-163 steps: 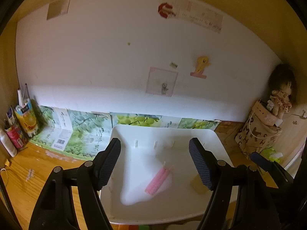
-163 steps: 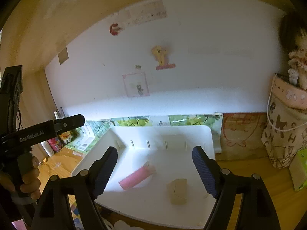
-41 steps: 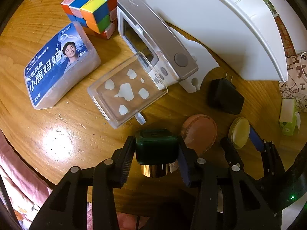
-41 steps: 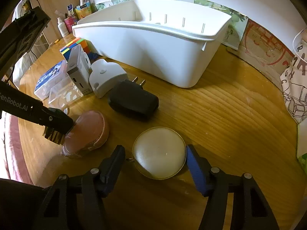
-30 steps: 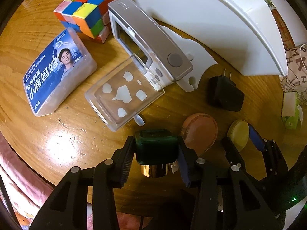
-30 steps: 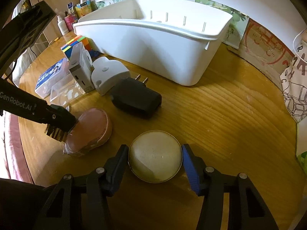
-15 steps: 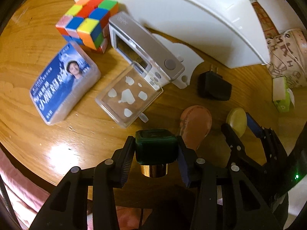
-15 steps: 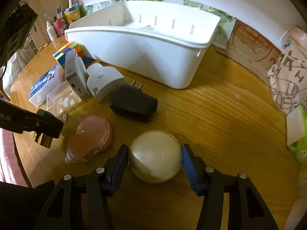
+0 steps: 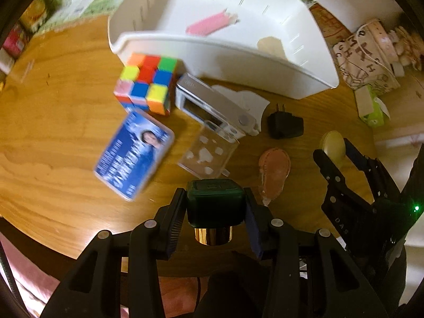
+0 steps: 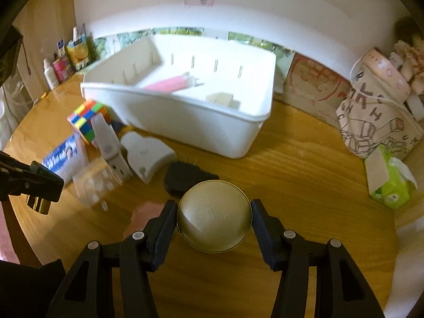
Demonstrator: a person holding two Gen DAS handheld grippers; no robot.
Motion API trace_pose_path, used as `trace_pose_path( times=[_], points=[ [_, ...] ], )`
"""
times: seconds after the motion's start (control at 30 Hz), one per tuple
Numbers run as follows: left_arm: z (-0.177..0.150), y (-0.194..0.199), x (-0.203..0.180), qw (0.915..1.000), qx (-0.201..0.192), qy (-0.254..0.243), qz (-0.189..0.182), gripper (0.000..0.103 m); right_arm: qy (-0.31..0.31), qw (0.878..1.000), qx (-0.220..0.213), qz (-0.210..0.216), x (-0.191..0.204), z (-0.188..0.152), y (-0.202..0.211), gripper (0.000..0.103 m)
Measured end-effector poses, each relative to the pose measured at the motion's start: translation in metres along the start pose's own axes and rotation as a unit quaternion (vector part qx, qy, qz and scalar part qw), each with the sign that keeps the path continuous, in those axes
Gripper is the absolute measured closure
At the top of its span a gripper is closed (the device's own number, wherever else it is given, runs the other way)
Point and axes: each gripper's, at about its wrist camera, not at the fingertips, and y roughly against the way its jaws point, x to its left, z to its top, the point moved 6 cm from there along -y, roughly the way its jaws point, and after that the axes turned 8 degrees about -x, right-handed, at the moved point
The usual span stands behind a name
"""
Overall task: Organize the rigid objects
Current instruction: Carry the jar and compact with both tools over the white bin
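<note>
Left tool clamping a dark green cap with a gold base between both pads, hanging above the wooden tabletop. Lying beneath, from the left: blue-labelled box, colour cube, silver device, clear plastic case, white plastic piece, black plug adapter, pinkish round pouch. Sitting behind them against the wall, white bin, holding a pink tube and a beige block. Right tool gripping a round cream-coloured compact edge to edge, lifted clear of the tabletop in front of the bin. Further right, patterned fabric bag and green tissue pack.
</note>
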Motion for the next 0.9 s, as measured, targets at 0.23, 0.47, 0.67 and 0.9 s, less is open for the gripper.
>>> trace_pose_path(
  times=[0.23, 0.47, 0.67, 0.9],
  points=[
    [0.010, 0.028, 0.013, 0.9986, -0.029, -0.045, -0.004, 0.057, -0.027, 0.999, -0.031, -0.028, 0.023, 0.018, 0.017, 0.046],
    [0.030, 0.052, 0.026, 0.9946, -0.065, -0.080, -0.008, 0.057, -0.044, 0.996, -0.063, -0.046, 0.043, 0.041, 0.029, 0.046],
    [0.044, 0.068, 0.038, 0.9921, -0.091, -0.086, -0.013, 0.057, -0.051, 0.993, -0.089, -0.050, 0.060, 0.061, 0.035, 0.046],
    [0.057, 0.085, 0.048, 0.9891, -0.123, -0.076, -0.026, 0.057, -0.042, 0.991, -0.118, -0.045, 0.073, 0.084, 0.038, 0.046]
  ],
)
